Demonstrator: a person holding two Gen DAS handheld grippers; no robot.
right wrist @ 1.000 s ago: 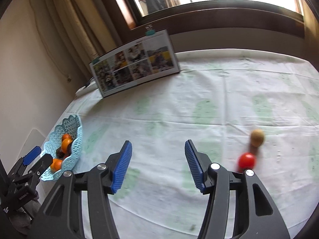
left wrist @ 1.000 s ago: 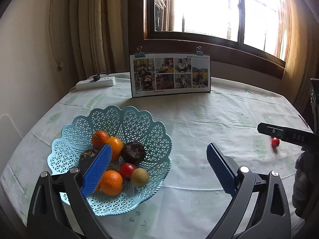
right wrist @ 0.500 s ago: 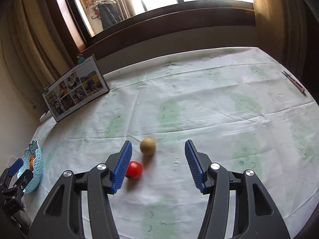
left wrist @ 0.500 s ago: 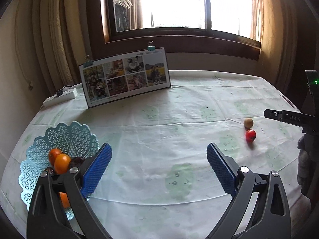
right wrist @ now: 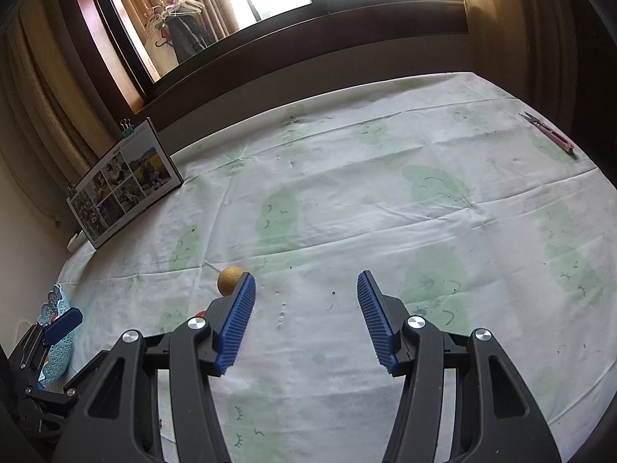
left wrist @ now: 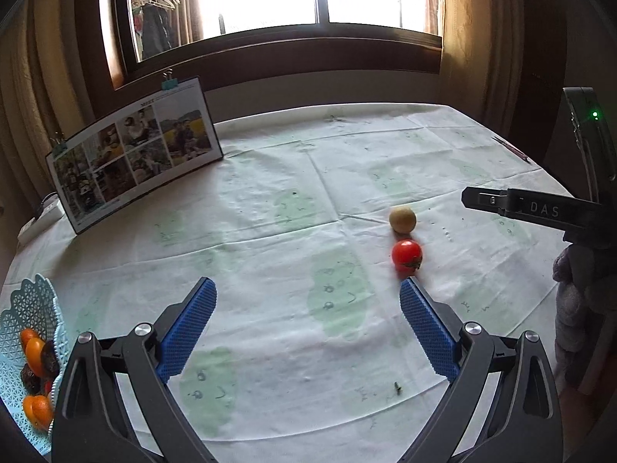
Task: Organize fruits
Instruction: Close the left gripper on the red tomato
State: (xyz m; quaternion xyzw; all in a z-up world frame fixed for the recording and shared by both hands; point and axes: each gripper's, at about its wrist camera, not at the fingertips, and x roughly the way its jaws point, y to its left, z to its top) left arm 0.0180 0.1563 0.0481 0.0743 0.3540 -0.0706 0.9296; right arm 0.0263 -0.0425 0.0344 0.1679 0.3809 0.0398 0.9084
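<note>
The left gripper (left wrist: pixel 307 301) fills the bottom of the left wrist view with its jaws spread wide and nothing between them, above the green-printed white cloth of the worktop (left wrist: pixel 270 239). Just past the tip of its right-hand blue pad (left wrist: pixel 424 324), right of centre in the frame, lies a red tomato (left wrist: pixel 407 253), and touching or nearly touching it on the far side is a round tan fruit (left wrist: pixel 402 220). At the lower left edge of that frame a pale blue lattice basket (left wrist: pixel 27 308) holds oranges (left wrist: pixel 34 349) and some dark fruit, well apart from the 2 loose pieces.

The right gripper (right wrist: pixel 306 308) likewise has its jaws wide apart and empty. In the right wrist view the tan fruit (right wrist: pixel 230 281) sits at centre left, just beyond the tip of the left-hand blue pad (right wrist: pixel 237 324), outside the gap; only a sliver of the tomato (right wrist: pixel 199 313) shows beside that finger's black arm. From the left wrist view, this gripper's black body marked DAS enters at the right edge, with a gloved hand (left wrist: pixel 578 289) below it.

A clipped photo board (left wrist: pixel 135 154) stands at the upper left of the worktop, a white power strip (left wrist: pixel 40 216) lies at the left edge, and pink snips (right wrist: pixel 547 131) lie at the far right under the window (left wrist: pixel 270 0)
</note>
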